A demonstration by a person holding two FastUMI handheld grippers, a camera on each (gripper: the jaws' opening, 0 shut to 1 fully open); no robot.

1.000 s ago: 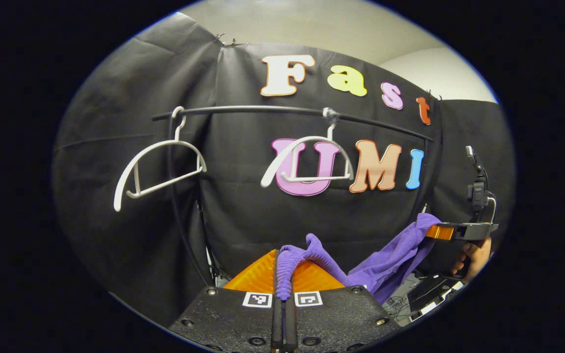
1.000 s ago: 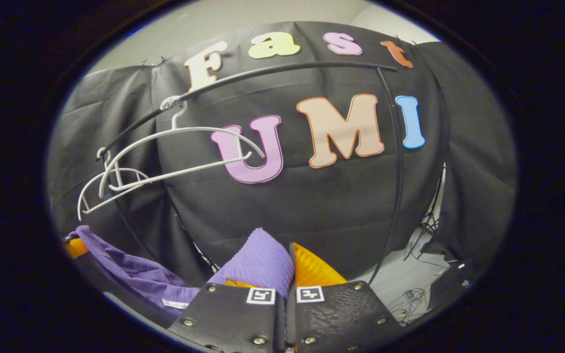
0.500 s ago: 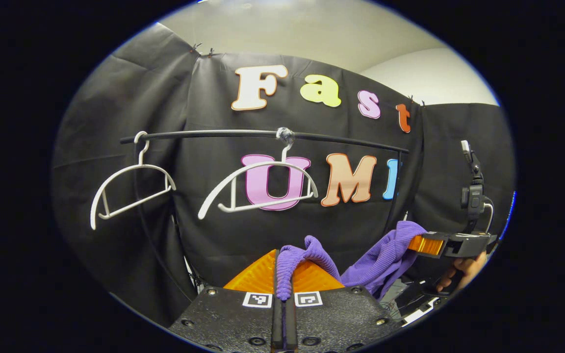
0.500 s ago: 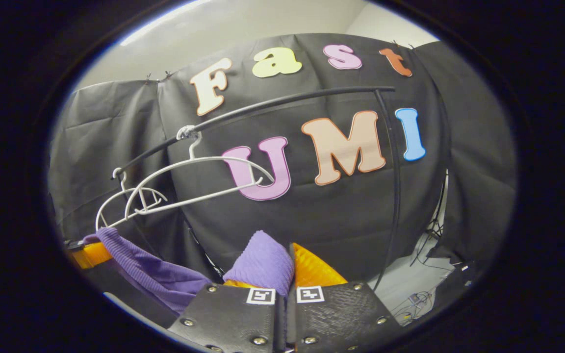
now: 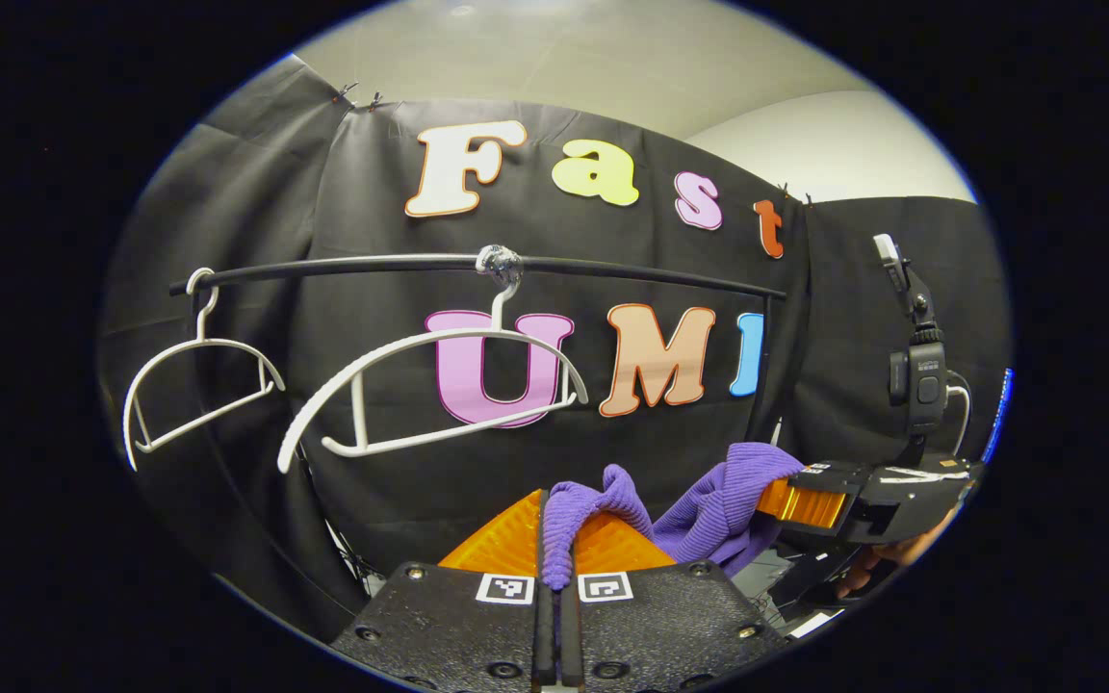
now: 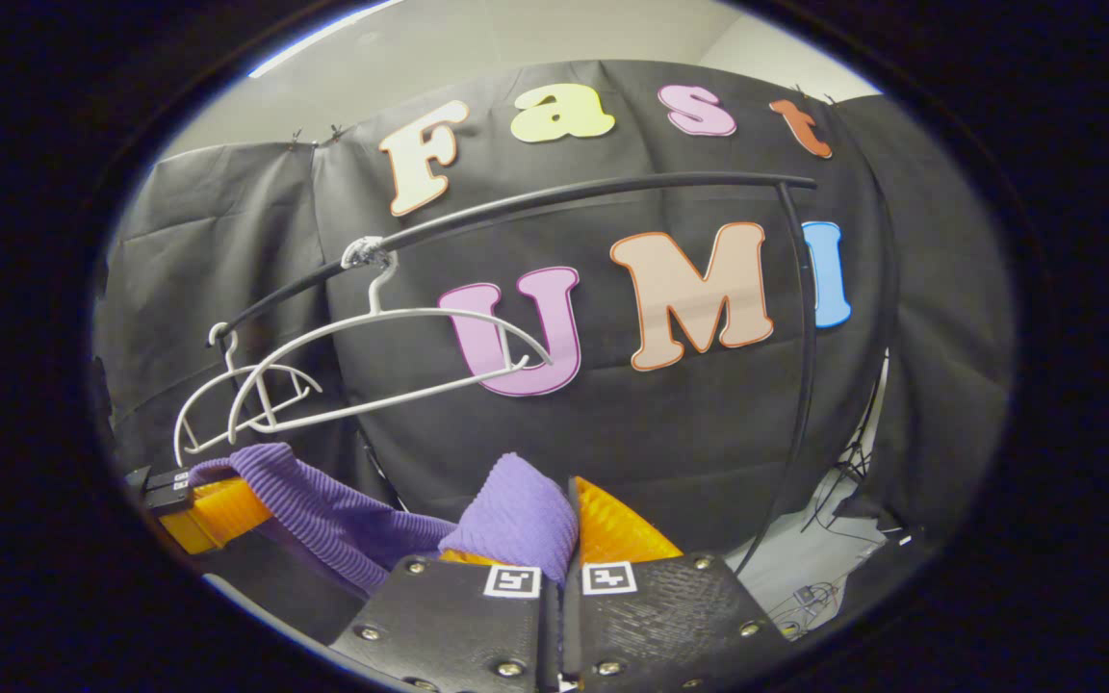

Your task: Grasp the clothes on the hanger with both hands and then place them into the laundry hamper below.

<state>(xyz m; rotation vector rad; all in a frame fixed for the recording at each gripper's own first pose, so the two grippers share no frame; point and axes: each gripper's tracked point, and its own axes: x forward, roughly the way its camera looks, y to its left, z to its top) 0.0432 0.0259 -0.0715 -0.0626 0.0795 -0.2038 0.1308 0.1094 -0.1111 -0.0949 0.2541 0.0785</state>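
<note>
While black cloth backs rail | hangers bare | pale ceiling

No readable text, label or number.

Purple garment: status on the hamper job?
Done: both white hangers hang bare on the rail. In hand: left tongs and right tongs each pinch the purple garment, slack between them. Left: lowering it into the hamper.
</note>
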